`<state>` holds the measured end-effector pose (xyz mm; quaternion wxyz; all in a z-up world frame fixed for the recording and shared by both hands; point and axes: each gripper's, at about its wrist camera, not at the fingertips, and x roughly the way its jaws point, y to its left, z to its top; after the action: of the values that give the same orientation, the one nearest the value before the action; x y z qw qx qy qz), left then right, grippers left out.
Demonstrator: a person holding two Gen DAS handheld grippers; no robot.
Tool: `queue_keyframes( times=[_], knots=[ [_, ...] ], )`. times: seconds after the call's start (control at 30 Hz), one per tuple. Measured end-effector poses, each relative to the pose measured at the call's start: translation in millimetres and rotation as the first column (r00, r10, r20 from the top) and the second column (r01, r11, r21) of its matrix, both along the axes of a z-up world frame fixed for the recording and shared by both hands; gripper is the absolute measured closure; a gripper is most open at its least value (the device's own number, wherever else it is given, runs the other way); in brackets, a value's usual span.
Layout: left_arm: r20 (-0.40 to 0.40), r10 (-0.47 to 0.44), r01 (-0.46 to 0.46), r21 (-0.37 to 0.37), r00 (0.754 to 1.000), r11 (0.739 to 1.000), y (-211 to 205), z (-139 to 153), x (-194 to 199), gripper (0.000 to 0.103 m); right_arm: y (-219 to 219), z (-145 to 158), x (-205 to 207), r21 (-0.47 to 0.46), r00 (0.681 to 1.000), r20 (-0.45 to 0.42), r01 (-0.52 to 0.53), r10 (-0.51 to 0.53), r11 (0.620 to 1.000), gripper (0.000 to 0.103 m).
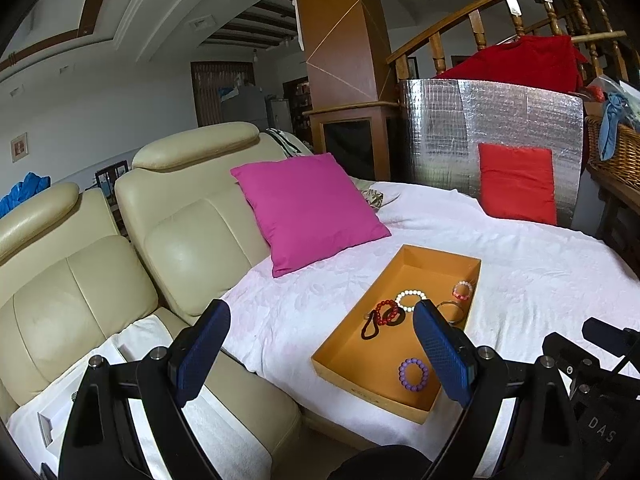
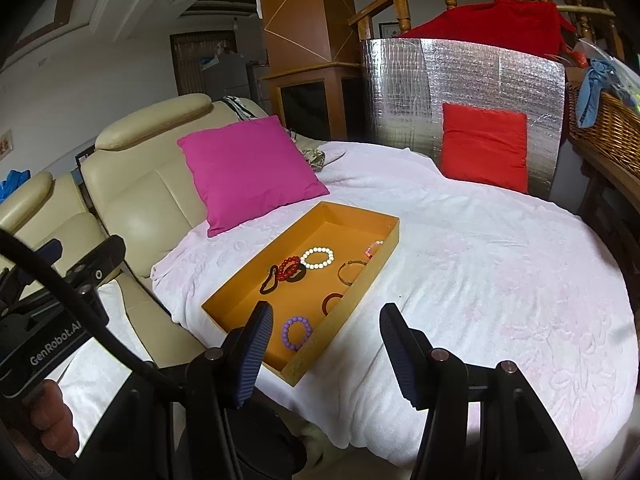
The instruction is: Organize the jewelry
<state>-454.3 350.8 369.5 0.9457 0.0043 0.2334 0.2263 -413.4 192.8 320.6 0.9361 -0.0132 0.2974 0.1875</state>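
An orange tray [image 1: 352,360] [image 2: 244,300] lies on the white cover. Inside it are a purple bead bracelet [image 1: 413,374] [image 2: 297,333], a white bead bracelet [image 1: 410,300] [image 2: 317,258], a red bead bracelet [image 1: 386,312] [image 2: 289,269], a black hair tie [image 1: 370,324] [image 2: 270,280], a thin bangle [image 1: 450,310] [image 2: 352,271], a pink bracelet [image 1: 462,290] [image 2: 374,248] and a dark red ring [image 2: 332,302]. My left gripper [image 1: 320,312] hovers open before the tray's near left side. My right gripper [image 2: 326,312] stands open over the tray's near right corner, holding nothing.
A magenta cushion [image 1: 308,208] leans on the cream leather sofa [image 1: 180,220] behind the tray. A red cushion [image 2: 484,146] rests against a silver foil panel [image 2: 460,76]. A wicker basket [image 2: 608,128] sits at the right. White cover [image 2: 480,280] spreads right of the tray.
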Motion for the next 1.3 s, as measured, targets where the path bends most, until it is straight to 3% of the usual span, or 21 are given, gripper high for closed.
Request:
queue_keyframes(
  times=[1.3],
  knots=[
    [-0.03, 0.037, -0.038, -0.028, 0.999, 0.999, 20.2, -10.6, 11.6, 0.01, 19.7, 8.7, 14.4, -0.037, 0.999, 0.021, -0.024, 0.025, 0.999, 0.043]
  ],
)
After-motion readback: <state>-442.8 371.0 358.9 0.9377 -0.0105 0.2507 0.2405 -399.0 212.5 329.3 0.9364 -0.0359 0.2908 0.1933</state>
